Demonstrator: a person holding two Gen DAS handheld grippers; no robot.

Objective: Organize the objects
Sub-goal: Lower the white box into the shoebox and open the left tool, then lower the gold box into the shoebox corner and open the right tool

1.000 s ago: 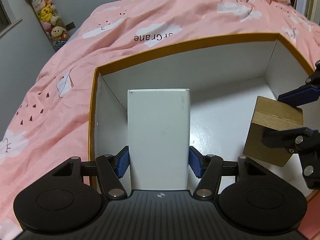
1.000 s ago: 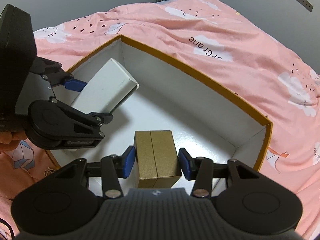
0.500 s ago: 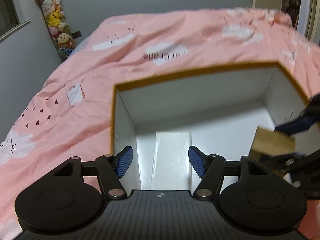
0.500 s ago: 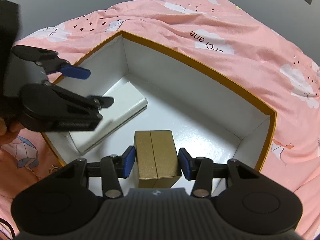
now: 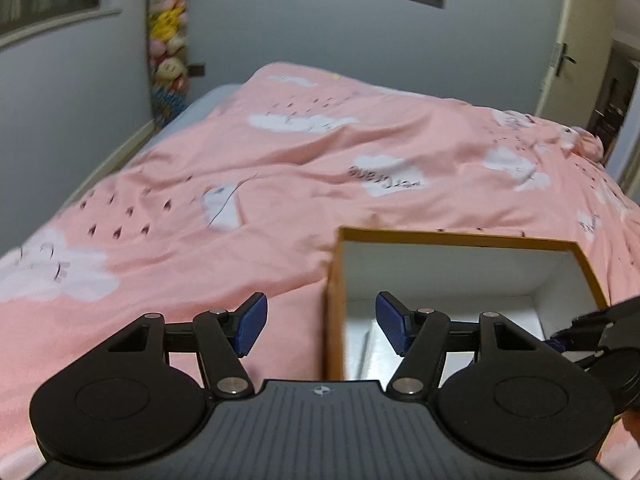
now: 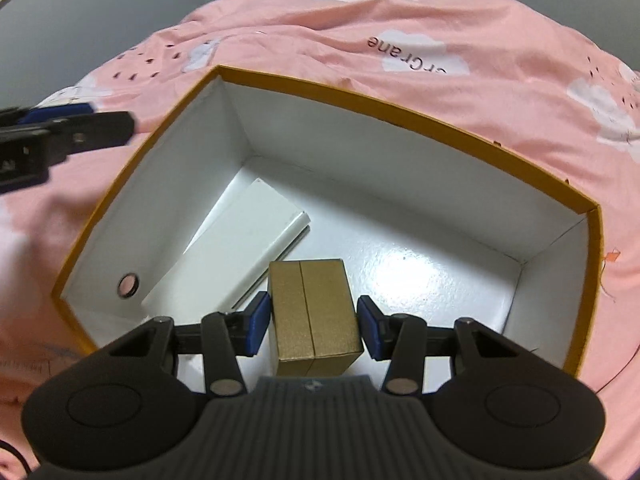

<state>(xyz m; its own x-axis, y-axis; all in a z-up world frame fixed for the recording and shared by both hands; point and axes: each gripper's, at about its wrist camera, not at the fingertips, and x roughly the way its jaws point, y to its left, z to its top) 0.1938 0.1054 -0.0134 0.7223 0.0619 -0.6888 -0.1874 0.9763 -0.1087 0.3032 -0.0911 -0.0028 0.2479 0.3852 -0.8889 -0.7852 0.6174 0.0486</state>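
An open storage box with an orange rim (image 6: 360, 98) and white inside lies on the bed; it also shows in the left wrist view (image 5: 460, 238). A white flat box (image 6: 236, 252) lies inside it by the left wall. My right gripper (image 6: 312, 322) is shut on a gold box (image 6: 312, 312) and holds it over the storage box floor. My left gripper (image 5: 320, 320) is open and empty, over the storage box's left rim, and shows at the left edge of the right wrist view (image 6: 60, 132).
The pink quilt with cloud prints (image 5: 280, 168) covers the bed all around the storage box. A hanging column of plush toys (image 5: 168, 48) is at the far wall. A door (image 5: 576, 60) is at the right.
My left gripper let go of the white box, which now lies flat in the storage box, and drew back up and to the left. The right gripper still holds the gold box.
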